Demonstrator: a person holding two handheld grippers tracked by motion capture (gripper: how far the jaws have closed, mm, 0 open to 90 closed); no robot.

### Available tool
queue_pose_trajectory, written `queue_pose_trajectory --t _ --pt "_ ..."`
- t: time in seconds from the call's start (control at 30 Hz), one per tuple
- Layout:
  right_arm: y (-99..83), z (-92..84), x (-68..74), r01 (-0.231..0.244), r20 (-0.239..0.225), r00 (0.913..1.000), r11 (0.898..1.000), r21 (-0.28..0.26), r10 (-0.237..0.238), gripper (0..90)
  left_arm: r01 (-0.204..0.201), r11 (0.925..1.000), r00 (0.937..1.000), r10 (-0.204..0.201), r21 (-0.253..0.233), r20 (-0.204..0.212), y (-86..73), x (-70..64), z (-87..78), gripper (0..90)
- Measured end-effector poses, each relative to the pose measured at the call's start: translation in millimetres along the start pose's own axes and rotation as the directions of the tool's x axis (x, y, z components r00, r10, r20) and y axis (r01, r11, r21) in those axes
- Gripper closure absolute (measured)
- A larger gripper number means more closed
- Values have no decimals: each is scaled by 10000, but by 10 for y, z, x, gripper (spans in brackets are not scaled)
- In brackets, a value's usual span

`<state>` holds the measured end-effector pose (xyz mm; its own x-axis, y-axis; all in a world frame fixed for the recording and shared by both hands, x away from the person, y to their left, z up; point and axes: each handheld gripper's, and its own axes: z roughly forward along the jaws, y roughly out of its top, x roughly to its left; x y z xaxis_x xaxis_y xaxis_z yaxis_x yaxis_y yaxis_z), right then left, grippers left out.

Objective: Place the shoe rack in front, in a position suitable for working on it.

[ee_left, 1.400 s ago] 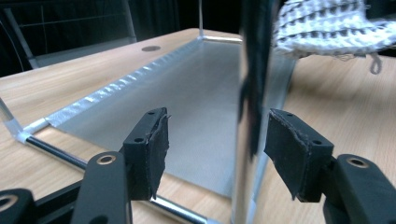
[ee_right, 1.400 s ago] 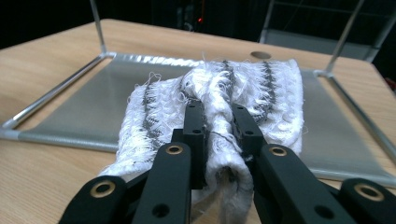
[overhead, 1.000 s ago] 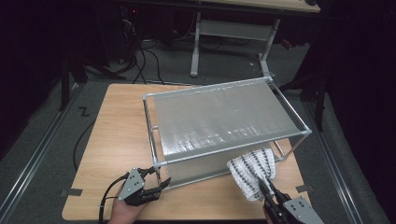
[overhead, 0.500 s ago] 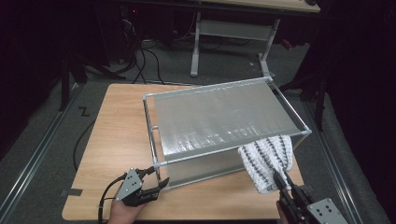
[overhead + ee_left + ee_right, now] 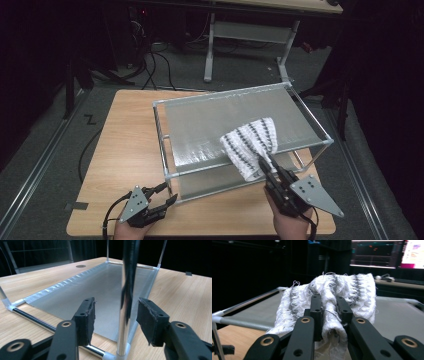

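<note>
Pinching a white striped cloth (image 5: 250, 145) in the right gripper (image 5: 270, 167), above the rack's top shelf (image 5: 200, 125). Closing the left gripper (image 5: 167, 194) around the near-left upright post (image 5: 126, 315), pads not yet touching.

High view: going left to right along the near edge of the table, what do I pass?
Left gripper → near corner post of the metal rack → white knitted cloth → right gripper, shut on the cloth.
</note>
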<state>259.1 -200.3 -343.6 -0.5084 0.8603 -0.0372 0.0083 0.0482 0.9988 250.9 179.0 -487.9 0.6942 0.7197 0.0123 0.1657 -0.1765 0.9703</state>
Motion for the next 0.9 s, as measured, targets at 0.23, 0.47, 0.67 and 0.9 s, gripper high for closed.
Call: queue_pose_trajectory --t 0.23,0.47,0.67,0.9 --pt "81 347 223 111 -854 9963 9999 -132 -122 794 -78 10000 9999 78 11 -126 32 -8 -13 618" --pt "129 570 456 126 -1418 9898 9998 -149 -146 793 -167 9999 9998 168 30 -114 40 -9 27 721" --pt "-1 746 611 48 -1625 9867 9987 508 35 791 -84 10000 10000 84 1 41 30 -39 12 800" --pt "-157 851 773 137 -1545 9880 9928 1190 48 787 -166 9999 9989 166 -9 434 21 -151 -35 802"
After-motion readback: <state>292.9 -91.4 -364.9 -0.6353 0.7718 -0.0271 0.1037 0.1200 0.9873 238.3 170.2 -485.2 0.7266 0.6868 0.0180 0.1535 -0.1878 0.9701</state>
